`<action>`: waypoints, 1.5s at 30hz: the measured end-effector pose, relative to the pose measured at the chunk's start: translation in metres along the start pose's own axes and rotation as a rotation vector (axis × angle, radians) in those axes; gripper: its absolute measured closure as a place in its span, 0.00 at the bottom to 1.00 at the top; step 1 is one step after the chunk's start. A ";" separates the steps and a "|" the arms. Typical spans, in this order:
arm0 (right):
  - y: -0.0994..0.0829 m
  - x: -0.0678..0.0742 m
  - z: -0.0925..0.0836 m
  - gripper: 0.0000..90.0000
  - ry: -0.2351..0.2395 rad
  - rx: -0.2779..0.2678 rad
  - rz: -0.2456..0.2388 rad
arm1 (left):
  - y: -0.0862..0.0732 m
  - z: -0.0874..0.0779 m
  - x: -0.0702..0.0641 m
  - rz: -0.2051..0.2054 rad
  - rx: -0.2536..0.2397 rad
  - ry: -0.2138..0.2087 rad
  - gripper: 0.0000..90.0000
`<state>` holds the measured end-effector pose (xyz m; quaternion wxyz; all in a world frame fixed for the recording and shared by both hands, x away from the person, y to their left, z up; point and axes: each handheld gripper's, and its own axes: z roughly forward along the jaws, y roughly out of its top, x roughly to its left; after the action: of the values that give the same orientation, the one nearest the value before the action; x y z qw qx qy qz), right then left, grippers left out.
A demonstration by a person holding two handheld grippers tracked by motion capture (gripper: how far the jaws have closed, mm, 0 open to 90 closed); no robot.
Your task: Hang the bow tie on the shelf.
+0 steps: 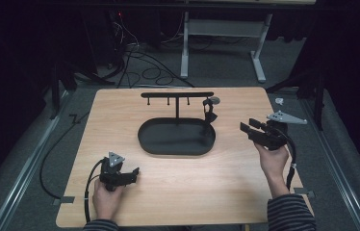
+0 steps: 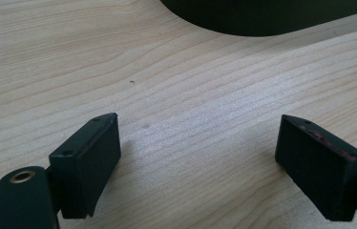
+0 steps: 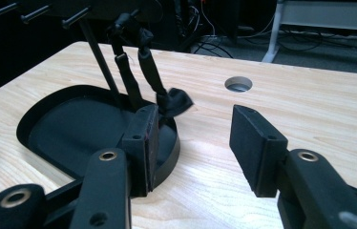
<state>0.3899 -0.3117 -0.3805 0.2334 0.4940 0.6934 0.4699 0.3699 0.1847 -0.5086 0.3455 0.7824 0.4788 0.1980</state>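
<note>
A black oval tray (image 1: 159,142) lies mid-table, and a T-shaped rack (image 1: 177,95) with short pegs rises from its back. A black strap (image 1: 210,113) hangs from the rack's right end, its lower end at the tray's rim. My right gripper (image 1: 246,127) hovers to the right of the tray, open, pointing toward the strap. In the right gripper view the strap (image 3: 144,67) dangles beyond the empty gap of that gripper (image 3: 193,143), over the tray (image 3: 71,129). My left gripper (image 1: 134,174) rests low at the front left, open over bare wood, also seen as open jaws (image 2: 198,157).
A round hole (image 3: 238,84) is cut in the tabletop behind the strap. The tray's front edge (image 2: 262,21) lies ahead of the left jaws. Cables and a desk frame (image 1: 185,43) stand on the floor beyond the table's far edge.
</note>
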 end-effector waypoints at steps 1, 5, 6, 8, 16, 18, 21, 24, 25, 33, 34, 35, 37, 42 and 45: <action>-0.001 0.000 0.000 0.61 0.000 0.002 0.002 | 0.000 0.000 0.000 0.000 0.000 0.000 0.18; -0.007 -0.001 -0.001 0.61 0.005 0.008 0.007 | 0.000 0.000 0.000 -0.001 -0.001 0.000 0.18; -0.008 -0.001 -0.001 0.61 0.006 0.009 0.009 | 0.000 0.000 0.000 -0.001 -0.001 0.000 0.18; -0.010 -0.001 -0.002 0.61 0.008 0.009 0.013 | 0.000 0.000 0.000 -0.001 0.000 0.000 0.18; -0.018 0.001 -0.006 0.61 0.017 0.017 0.008 | 0.000 0.000 0.000 -0.001 0.001 0.000 0.18; -0.020 0.002 -0.006 0.61 0.019 0.021 0.005 | 0.000 0.000 0.000 0.001 0.003 0.000 0.18; -0.022 0.003 -0.008 0.61 0.022 0.019 0.006 | 0.000 0.000 0.000 0.001 0.002 -0.001 0.18; -0.024 0.004 -0.010 0.61 0.027 0.018 0.002 | 0.000 0.000 0.000 0.001 0.002 -0.001 0.18; -0.026 0.005 -0.010 0.61 0.030 0.017 0.004 | 0.000 0.000 0.000 0.001 0.002 -0.001 0.18; -0.033 0.010 -0.010 0.61 0.056 0.014 0.018 | 0.000 0.000 0.000 -0.001 0.001 0.000 0.18; -0.034 0.010 -0.010 0.61 0.059 0.012 0.016 | 0.000 0.000 0.000 -0.001 0.001 -0.001 0.18; -0.035 0.011 -0.011 0.61 0.062 0.012 0.015 | 0.000 0.000 0.000 -0.001 0.001 -0.001 0.18; -0.036 0.013 -0.011 0.61 0.067 0.010 0.016 | 0.000 0.000 0.000 -0.001 0.001 0.000 0.18; -0.039 0.015 -0.011 0.61 0.073 0.014 0.017 | 0.000 0.000 0.000 0.000 0.001 -0.001 0.18; -0.041 0.016 -0.012 0.61 0.076 0.014 0.019 | 0.000 0.000 0.000 -0.001 -0.001 0.000 0.18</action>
<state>0.3549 -0.3048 -0.4092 0.1990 0.4839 0.7002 0.4858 0.3699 0.1847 -0.5086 0.3460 0.7821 0.4791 0.1978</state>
